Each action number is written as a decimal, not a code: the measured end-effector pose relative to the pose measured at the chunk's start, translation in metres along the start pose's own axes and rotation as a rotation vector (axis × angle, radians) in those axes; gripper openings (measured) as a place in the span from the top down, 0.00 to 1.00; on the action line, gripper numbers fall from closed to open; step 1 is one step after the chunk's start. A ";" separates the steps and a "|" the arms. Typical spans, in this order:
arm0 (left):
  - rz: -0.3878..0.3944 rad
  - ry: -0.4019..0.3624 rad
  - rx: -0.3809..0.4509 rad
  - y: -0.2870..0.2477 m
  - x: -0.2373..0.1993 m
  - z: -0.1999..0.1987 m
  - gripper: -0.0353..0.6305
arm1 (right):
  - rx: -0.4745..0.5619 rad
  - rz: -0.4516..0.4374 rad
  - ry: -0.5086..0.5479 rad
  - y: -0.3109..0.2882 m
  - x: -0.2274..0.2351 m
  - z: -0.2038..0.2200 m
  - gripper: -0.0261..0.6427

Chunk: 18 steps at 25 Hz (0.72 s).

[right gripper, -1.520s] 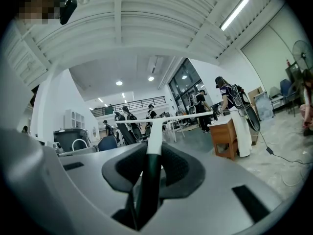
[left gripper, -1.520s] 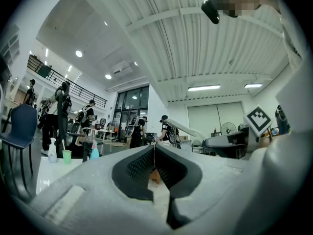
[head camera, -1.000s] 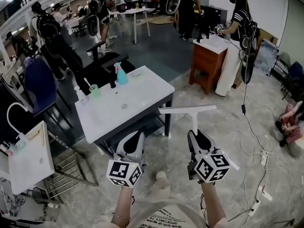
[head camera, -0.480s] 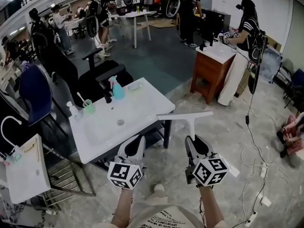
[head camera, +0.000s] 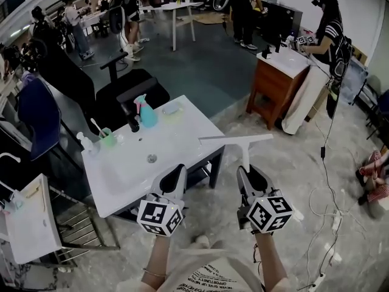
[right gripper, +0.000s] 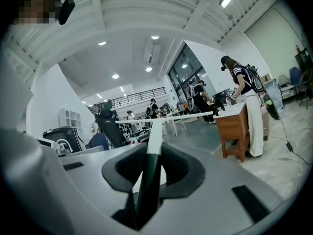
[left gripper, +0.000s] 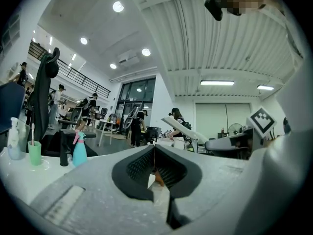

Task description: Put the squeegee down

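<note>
With the left gripper's (head camera: 173, 176) jaws pressed together, the squeegee (head camera: 238, 139) is pinched handle-first in the right gripper's (head camera: 250, 175) jaws, ready for the tabletop (head camera: 176, 143).

My left gripper (left gripper: 154, 147) fills the lower view. Its grey jaws are pressed tip to tip, with nothing between the black ribbed pads (left gripper: 133, 166). At nine o'clock, on the white desk (left gripper: 34, 179), stand a turquoise plastic spray bottle with a pink trigger (left gripper: 78, 152), a pale green cup holding a toothbrush (left gripper: 34, 153) and a clear pump bottle (left gripper: 14, 142). At three o'clock the right gripper (left gripper: 211, 144) has a white long-bladed squeegee (left gripper: 182, 128) at its tip, the blade tilted.
</note>
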<state>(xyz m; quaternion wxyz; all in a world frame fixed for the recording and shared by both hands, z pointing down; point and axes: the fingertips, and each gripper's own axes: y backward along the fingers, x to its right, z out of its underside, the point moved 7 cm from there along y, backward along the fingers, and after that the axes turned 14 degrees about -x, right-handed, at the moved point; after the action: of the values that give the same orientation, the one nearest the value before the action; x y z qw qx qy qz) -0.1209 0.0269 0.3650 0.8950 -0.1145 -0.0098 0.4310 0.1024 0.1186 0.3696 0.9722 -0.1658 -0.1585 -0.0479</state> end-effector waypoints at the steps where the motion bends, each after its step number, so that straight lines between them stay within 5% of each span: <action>1: 0.002 0.003 -0.006 -0.004 -0.002 0.002 0.91 | -0.003 0.000 -0.002 -0.004 0.002 0.000 0.82; 18: -0.067 0.047 -0.056 -0.086 -0.059 -0.002 0.91 | -0.069 -0.074 -0.006 -0.114 0.044 -0.032 0.82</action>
<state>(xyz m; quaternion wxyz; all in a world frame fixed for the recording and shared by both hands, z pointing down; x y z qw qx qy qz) -0.0919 -0.0711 0.3861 0.9054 -0.1493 -0.0045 0.3975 0.1365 -0.0010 0.3907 0.9629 -0.1935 -0.1656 -0.0889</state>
